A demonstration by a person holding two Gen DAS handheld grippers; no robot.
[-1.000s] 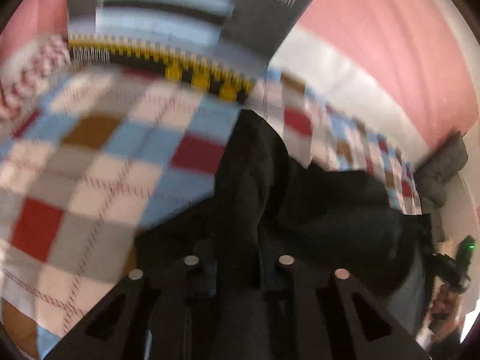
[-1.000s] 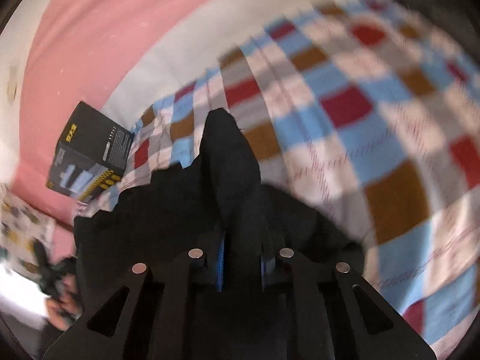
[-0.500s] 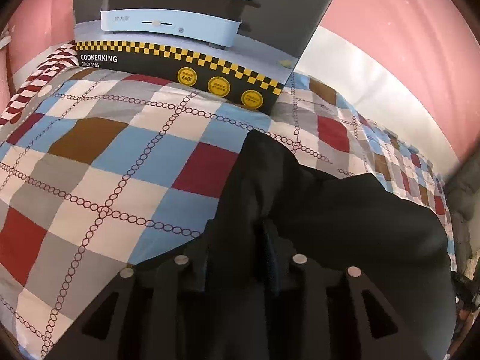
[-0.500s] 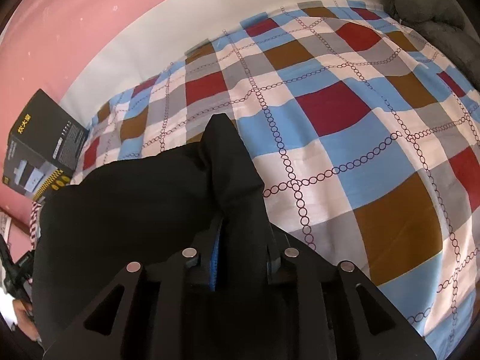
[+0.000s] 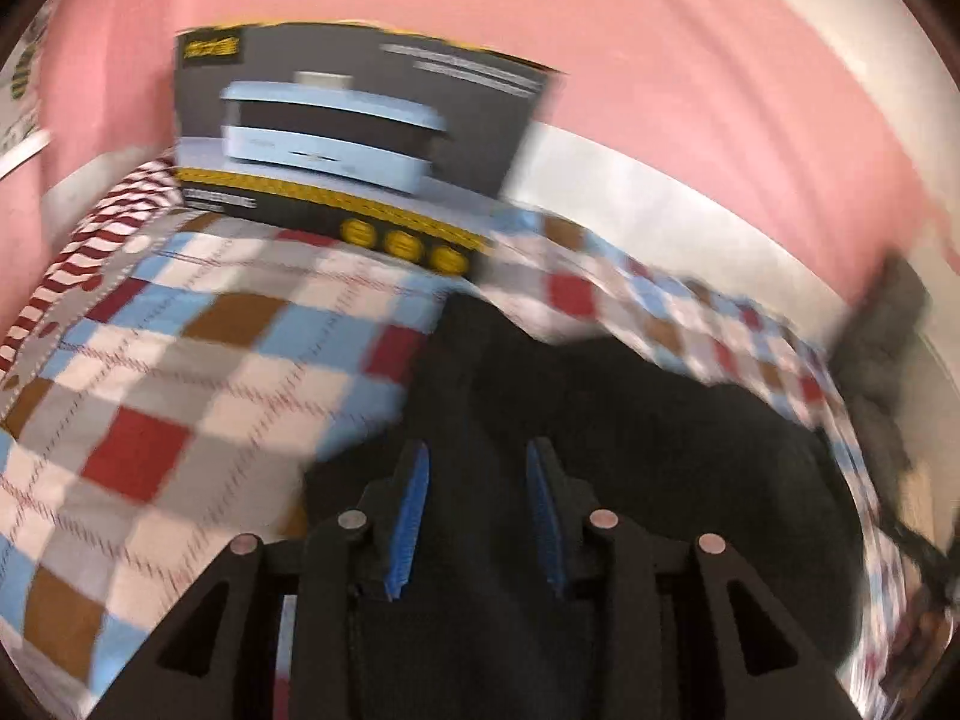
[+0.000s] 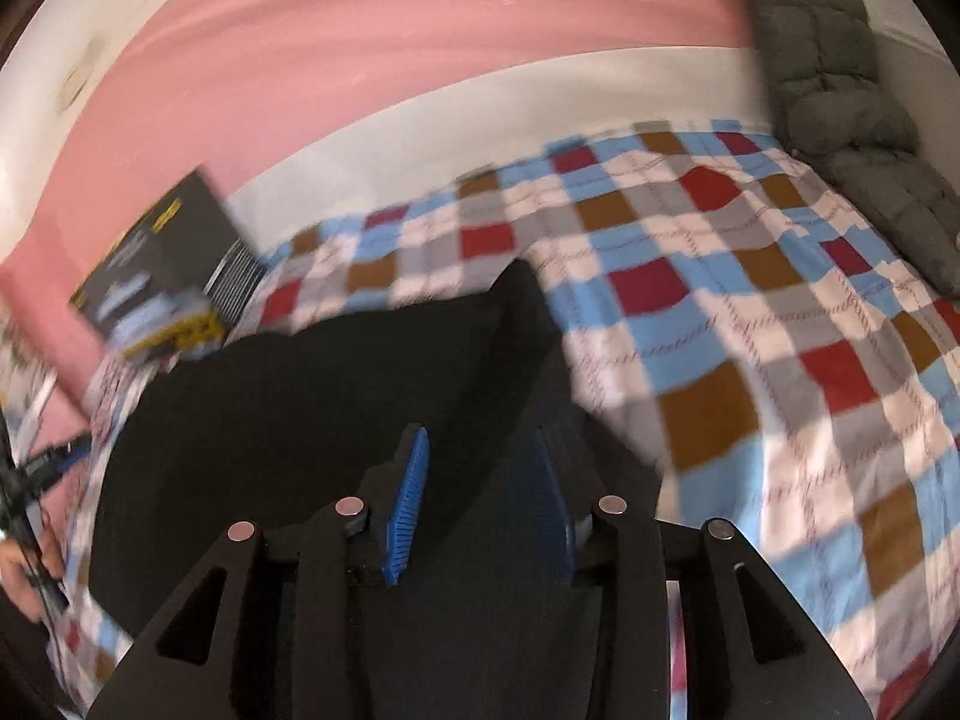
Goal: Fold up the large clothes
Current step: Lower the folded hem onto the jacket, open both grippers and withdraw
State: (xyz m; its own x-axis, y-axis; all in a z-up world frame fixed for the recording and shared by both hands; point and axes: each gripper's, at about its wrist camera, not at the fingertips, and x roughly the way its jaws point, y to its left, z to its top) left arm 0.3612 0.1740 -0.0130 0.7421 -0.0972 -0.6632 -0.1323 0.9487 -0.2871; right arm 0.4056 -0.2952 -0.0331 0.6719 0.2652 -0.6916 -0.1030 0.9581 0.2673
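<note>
We hold both claws parted, gripping nothing: our left gripper [image 5: 477, 450] and right gripper [image 6: 480, 438] hover over the black cloth garment [image 6: 312, 396] lying on the checked multicoloured bedsheet [image 6: 750, 324].

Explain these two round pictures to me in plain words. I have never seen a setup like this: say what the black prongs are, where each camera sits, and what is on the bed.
There is no robot here. A person holds a hand tool in each hand, each with two fingers and a wide-angle camera looking forward along them, which is why the pictures look round and bent.

One picture comes from the left gripper, the other from the right gripper. The blue strips are the grip pads on the fingers. Both grippers are open, so nothing is pinched.

Under both lies a black garment, spread on a bed with a checked bedspread. At the far side, against the pink wall, stands a dark cardboard box picturing a kitchen appliance. A grey quilted cushion sits in the right view's corner. Both pictures are blurred by motion.
</note>
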